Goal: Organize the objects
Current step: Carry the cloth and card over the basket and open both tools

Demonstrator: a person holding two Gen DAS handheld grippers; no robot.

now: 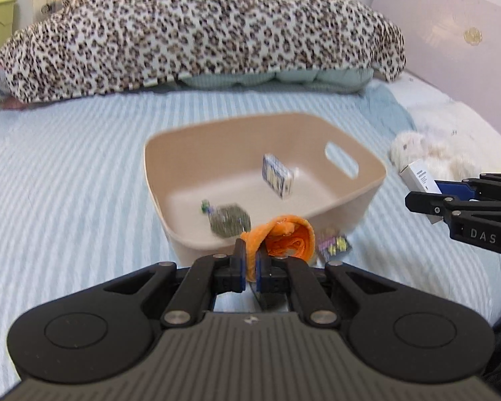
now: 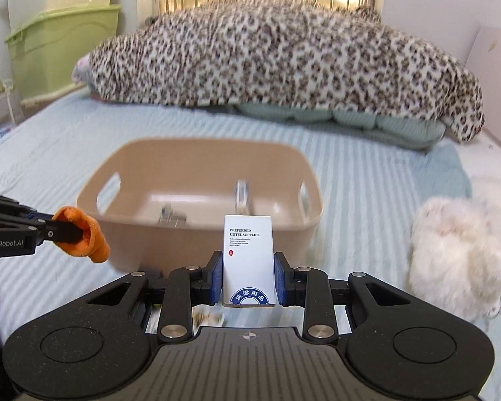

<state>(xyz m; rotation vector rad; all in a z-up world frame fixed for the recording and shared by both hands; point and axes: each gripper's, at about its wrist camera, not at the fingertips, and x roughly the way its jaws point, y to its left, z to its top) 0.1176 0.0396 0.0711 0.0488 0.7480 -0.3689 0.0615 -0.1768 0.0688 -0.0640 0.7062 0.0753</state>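
Note:
My left gripper point(image 1: 249, 264) is shut on a crumpled orange cloth point(image 1: 280, 237), held just in front of the near rim of a beige plastic bin point(image 1: 360, 207) on the bed. The same cloth point(image 2: 83, 237) and left gripper point(image 2: 66, 232) show at the left edge of the right wrist view. My right gripper point(image 2: 248, 277) is shut on a white box printed with hotel-supplies text point(image 2: 248, 254), near the bin point(image 2: 143, 153). In the left wrist view that box point(image 1: 419, 177) pokes out of the right gripper point(image 1: 427, 197). Inside the bin lie a small blue-and-white box point(image 1: 277, 175) and a dark packet point(image 1: 230, 220).
The bed has a blue-and-white striped sheet point(image 1: 66, 167). A leopard-print blanket point(image 1: 183, 33) is piled at the far end. A white fluffy item point(image 2: 457, 257) lies right of the bin. A small colourful packet point(image 1: 334, 244) lies by the bin's near corner. Green storage boxes point(image 2: 60, 43) stand far left.

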